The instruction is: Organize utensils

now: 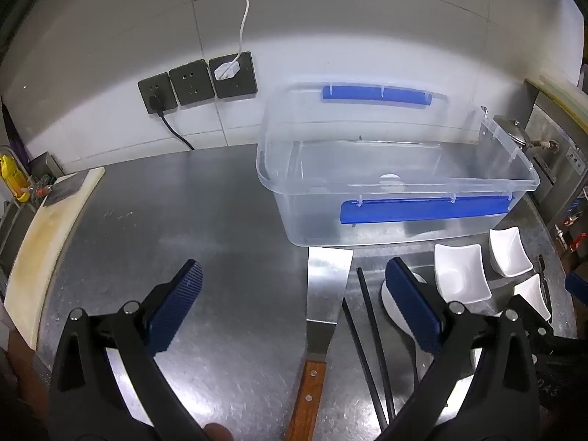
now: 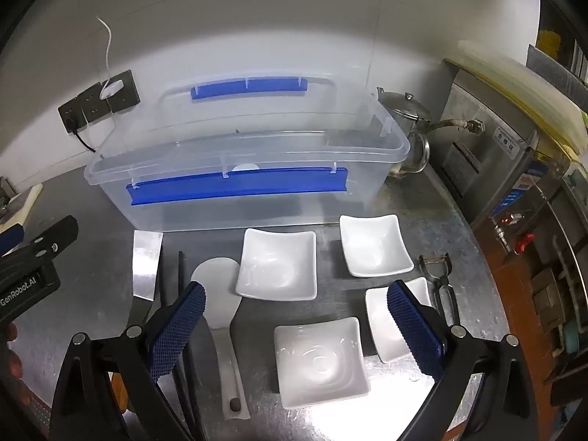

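A clear plastic box [image 1: 514,187] [image 2: 110,187] with blue clips stands open at the back of the steel counter. In front of it lie a metal spatula with a wooden handle [image 1: 327,286] [image 2: 147,264], two black chopsticks [image 1: 371,316] [image 2: 180,268], a white rice paddle [image 2: 220,294] [image 1: 389,305], several white square dishes [image 2: 279,268] [image 1: 459,275] and a peeler [image 2: 441,279]. My left gripper [image 1: 294,290] is open above the spatula. My right gripper [image 2: 294,308] is open above the dishes. Both are empty.
A cutting board [image 1: 47,242] lies at the left edge. Wall sockets with cables [image 1: 198,81] are behind. A steel kettle [image 2: 408,125] and steel appliances [image 2: 496,154] stand at the right. My left gripper shows at the left of the right wrist view [image 2: 33,257].
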Motion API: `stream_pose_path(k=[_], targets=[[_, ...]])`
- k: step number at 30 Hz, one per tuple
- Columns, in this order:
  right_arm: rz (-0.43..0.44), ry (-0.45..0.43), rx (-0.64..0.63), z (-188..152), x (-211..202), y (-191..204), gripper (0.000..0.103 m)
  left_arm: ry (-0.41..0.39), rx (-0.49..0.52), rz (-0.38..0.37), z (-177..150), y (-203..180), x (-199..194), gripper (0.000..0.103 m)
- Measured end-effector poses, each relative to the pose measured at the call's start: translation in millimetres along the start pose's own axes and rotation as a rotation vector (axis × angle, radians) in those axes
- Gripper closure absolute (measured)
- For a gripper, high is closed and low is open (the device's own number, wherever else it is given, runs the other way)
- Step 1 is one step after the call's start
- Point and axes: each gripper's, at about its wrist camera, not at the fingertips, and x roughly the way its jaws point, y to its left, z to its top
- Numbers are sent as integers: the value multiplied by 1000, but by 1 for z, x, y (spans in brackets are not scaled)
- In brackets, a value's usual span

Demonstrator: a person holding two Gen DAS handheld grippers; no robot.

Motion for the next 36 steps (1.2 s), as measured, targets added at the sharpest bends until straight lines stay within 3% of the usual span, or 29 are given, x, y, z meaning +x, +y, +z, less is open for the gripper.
stream_pose_path(k=[13, 24, 27, 31, 36], targets=[[68, -4, -20, 1, -1, 8, 4, 5, 17, -8, 3, -1, 4, 7], [38, -17, -23, -6, 2, 9, 4, -2, -8, -4, 1, 12, 4, 7], [113, -4, -19, -9, 3, 13, 4, 5, -37, -2, -2, 20, 5, 7], [147, 14, -27, -10, 4, 25, 4, -17, -44, 14, -3, 34, 3, 7], [277, 118, -65, -17, 14, 64, 7, -44, -114, 28, 0, 71, 2, 7]])
